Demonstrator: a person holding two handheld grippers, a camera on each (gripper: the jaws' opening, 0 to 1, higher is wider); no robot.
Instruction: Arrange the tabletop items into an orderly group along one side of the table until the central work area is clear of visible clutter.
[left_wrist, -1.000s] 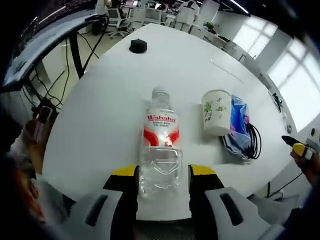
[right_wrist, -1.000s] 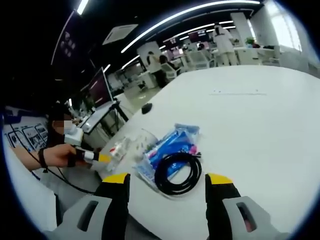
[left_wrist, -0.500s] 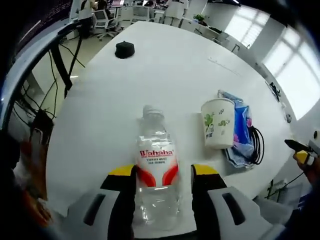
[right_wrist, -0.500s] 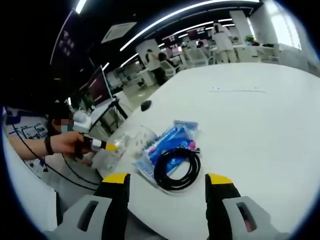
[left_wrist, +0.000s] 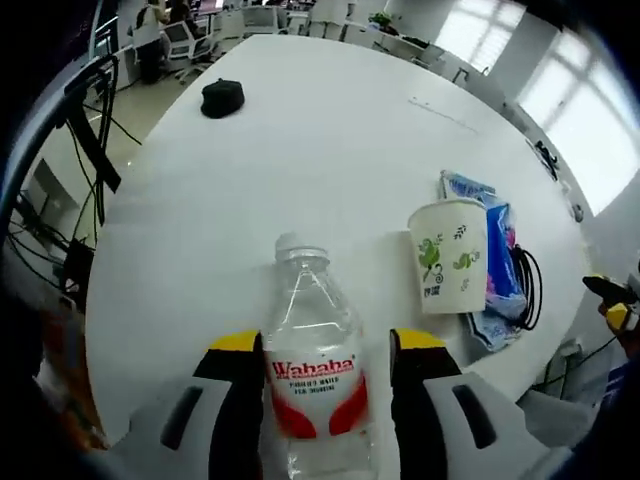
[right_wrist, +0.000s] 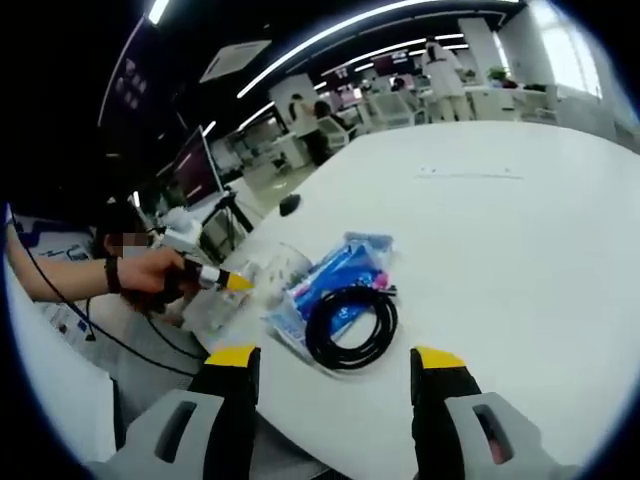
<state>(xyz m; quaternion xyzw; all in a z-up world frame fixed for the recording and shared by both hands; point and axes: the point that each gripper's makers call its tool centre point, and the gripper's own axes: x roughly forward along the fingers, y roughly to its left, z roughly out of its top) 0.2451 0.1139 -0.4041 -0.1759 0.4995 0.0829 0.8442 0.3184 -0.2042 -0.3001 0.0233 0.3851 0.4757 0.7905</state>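
The water bottle (left_wrist: 315, 385) is clear thin plastic with a red and white label and a white cap. It appears nearly empty, so judge it light, easily dented and smooth enough to slip under a weak hold. The best hold is across the labelled body, where the wall is widest and stiffest, not at the neck.

The left gripper (left_wrist: 325, 345) has that hold: its two yellow-tipped jaws stand either side of the labelled body and appear clamped against it. The bottle points cap-forward along the jaws, over the near edge of the table (left_wrist: 300, 140).

Relative to the bottle, in the left gripper view:
- The paper cup (left_wrist: 449, 255), printed with green leaves, stands upright just to the right and slightly beyond. Judge it light and easy to crush.
- The blue packet (left_wrist: 498, 262) lies behind the cup, touching it.
- The black cable (left_wrist: 529, 290), coiled, rests on the packet's far side. It is limp and will sag if lifted.
- A small black object (left_wrist: 222, 97) sits well apart, far across the table to the left.

The right gripper (right_wrist: 335, 365) hovers above the table edge just short of the cable, jaws spread wide with nothing between them. In the right gripper view a hand (right_wrist: 150, 275) holds the left gripper beside the cup.
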